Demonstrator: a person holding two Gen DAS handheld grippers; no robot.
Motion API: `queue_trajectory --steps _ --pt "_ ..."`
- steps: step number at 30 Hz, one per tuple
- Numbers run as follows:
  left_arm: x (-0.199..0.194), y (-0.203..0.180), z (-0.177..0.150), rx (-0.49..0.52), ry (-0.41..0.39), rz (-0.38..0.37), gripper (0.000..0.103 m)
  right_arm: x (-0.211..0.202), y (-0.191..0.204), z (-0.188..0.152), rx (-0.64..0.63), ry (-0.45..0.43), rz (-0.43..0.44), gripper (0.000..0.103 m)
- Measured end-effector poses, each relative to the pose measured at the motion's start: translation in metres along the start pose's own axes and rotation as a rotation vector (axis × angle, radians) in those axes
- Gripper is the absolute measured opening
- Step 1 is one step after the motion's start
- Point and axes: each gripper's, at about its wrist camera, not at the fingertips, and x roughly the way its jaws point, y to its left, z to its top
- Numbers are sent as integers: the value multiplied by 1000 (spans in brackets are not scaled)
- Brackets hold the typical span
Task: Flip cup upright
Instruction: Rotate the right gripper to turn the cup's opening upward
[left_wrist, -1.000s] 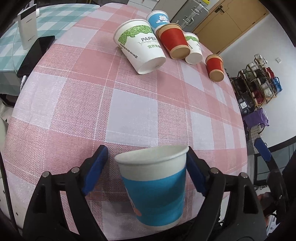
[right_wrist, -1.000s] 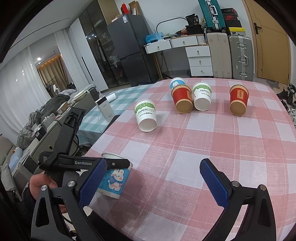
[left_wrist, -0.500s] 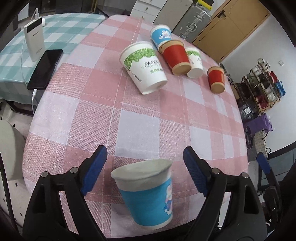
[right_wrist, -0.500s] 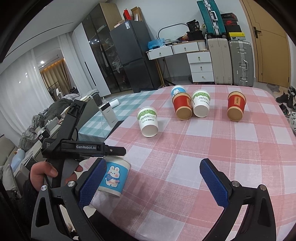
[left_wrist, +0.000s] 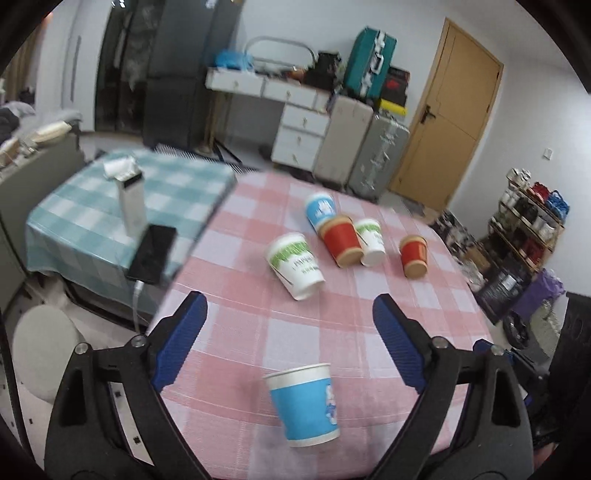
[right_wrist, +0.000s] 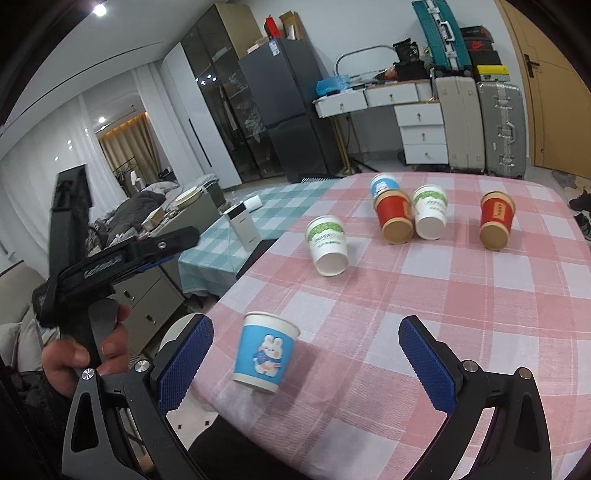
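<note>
The blue rabbit cup (right_wrist: 265, 352) stands mouth-up on the pink checked desk (right_wrist: 480, 306), close to the desk's near edge at about 7 o'clock in the right wrist view. Both tools are free of it: the left gripper (left_wrist: 288, 334) has its jaws spread wide with nothing between them, the cup showing below and ahead of them, and the right gripper (right_wrist: 306, 360) is likewise spread, holding nothing.

The main risk is the cup's place. It sits near the rim of the desk, and an empty paper cup is probably light, so a brush from either blue pad could tip it or push it off onto the floor.

Further off, at about 12 o'clock, five more cups lie on their sides: a green-print cup (right_wrist: 328, 245), a second blue cup (right_wrist: 384, 184), a red cup (right_wrist: 395, 218) touching a smaller green-print cup (right_wrist: 430, 216), and a lone red cup (right_wrist: 496, 219). Lying cups may roll when nudged, and the touching pair leaves little room for a jaw between them, so closing on one could shove its neighbour.
</note>
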Motion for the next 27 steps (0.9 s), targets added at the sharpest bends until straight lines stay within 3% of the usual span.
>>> queue_trajectory --steps 2,6,14,19,27 --pt "-15 8 -8 -3 -34 44 103 9 5 3 6 49 38 103" --pt "-43 31 -32 -25 -88 122 102 46 6 10 78 206 124 103" --pt "-50 78 -86 -97 -8 175 102 140 -8 14 297 551 217 102" --pt "-34 95 -96 -136 31 161 102 182 -1 16 288 701 185 102" --pt "-14 112 -102 -182 71 141 102 226 10 13 196 834 106 102"
